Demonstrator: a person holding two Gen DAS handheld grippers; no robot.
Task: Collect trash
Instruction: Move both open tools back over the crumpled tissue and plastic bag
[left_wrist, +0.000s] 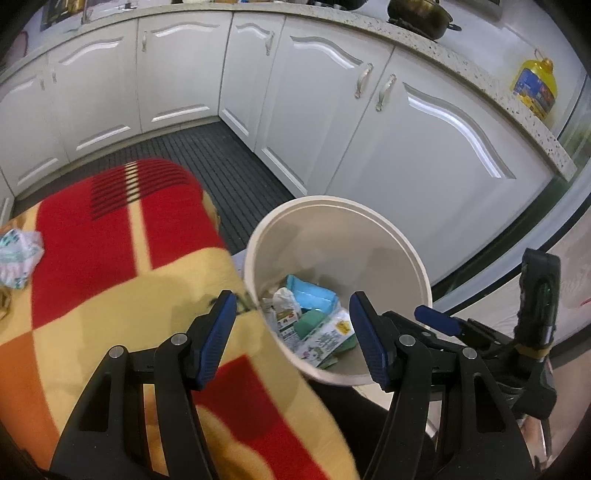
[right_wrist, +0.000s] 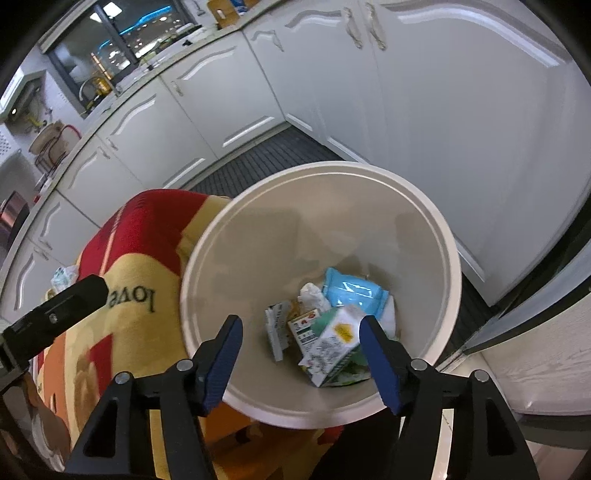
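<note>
A round cream trash bin (left_wrist: 406, 243) stands beside a surface covered by a red and yellow blanket (left_wrist: 129, 277). Inside the bin lie a blue packet (left_wrist: 314, 295), a green and white carton (right_wrist: 332, 343), crumpled paper and other wrappers. My left gripper (left_wrist: 291, 306) is open over the bin's near left rim, nothing between its fingers. My right gripper (right_wrist: 300, 325) is open above the bin (right_wrist: 424, 206), with the carton lying below, between its pads and not pinched. A crumpled printed wrapper (left_wrist: 18, 258) rests on the blanket at far left and shows again, small (right_wrist: 64, 277).
White kitchen cabinets (left_wrist: 177, 74) wrap around the back and right. A dark ribbed floor mat (left_wrist: 221, 158) lies in front of them. On the speckled counter are a yellow oil bottle (left_wrist: 533, 85) and a dark pot (left_wrist: 421, 14).
</note>
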